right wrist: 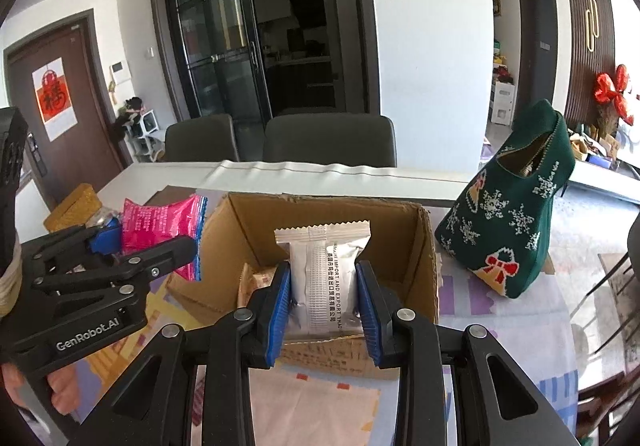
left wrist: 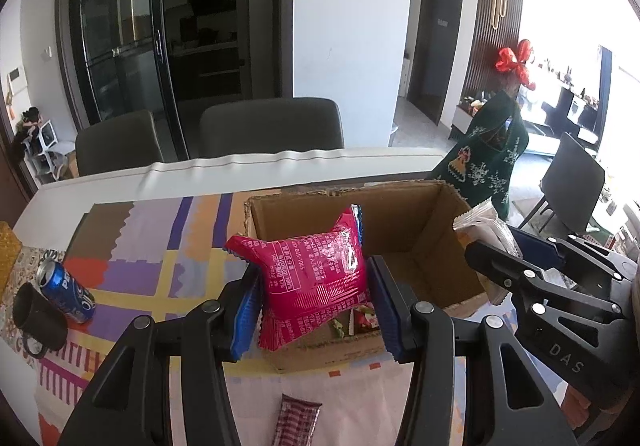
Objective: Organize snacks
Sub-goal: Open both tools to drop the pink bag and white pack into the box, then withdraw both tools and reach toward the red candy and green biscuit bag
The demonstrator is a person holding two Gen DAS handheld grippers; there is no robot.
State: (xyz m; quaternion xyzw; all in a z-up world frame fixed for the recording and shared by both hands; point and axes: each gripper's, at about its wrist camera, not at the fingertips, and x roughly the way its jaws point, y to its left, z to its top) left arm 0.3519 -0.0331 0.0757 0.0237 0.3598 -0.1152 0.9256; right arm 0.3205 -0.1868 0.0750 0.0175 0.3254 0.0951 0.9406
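We have a snack in each gripper. The left gripper (left wrist: 314,298) is closed across the middle of a pink pack (left wrist: 314,282), which bulges between the pads and hangs over the near wall of the box (left wrist: 400,222). The right gripper (right wrist: 323,300) is closed on the lower half of a silver pack (right wrist: 322,274), held upright over the same box, whose near edge sits toward the middle of the tabletop (left wrist: 132,246).

Both packs look light, air-filled and soft; the film is glossy, so we judge it slippery, and hard squeezing could crush what is inside. The mid-body hold suits them: the crimped ends would slide or fold. A light pinch should do, and letting go low over the box would spare the contents.

Another small packet (left wrist: 296,420) lies flat near the tabletop's near edge; flat and thin, it would be harder to pinch.
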